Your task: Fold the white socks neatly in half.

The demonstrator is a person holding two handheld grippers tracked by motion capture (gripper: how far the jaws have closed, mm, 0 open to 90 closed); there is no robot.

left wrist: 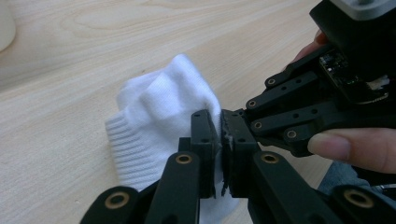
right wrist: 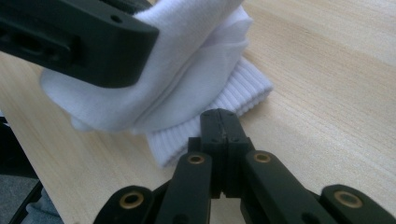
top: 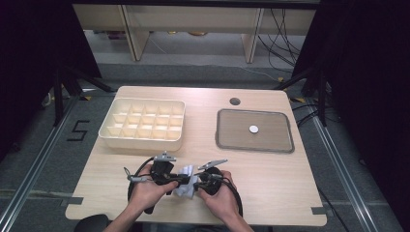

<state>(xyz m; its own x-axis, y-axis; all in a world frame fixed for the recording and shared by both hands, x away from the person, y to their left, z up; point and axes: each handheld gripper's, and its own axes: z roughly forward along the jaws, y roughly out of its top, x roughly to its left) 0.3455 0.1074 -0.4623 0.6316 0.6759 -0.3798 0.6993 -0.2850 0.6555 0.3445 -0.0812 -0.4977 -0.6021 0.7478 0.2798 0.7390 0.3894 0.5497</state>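
Both forearms enter from the bottom edge, hands close together. Left gripper (top: 180, 181) jaws nearly closed, pointing inward toward the right gripper (top: 197, 185), whose jaws are fully closed, tips almost meeting.

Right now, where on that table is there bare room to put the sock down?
Bare wood lies between the divided box and the grey tray, and along the table's right front. The near middle is crowded: both hands and the sock.
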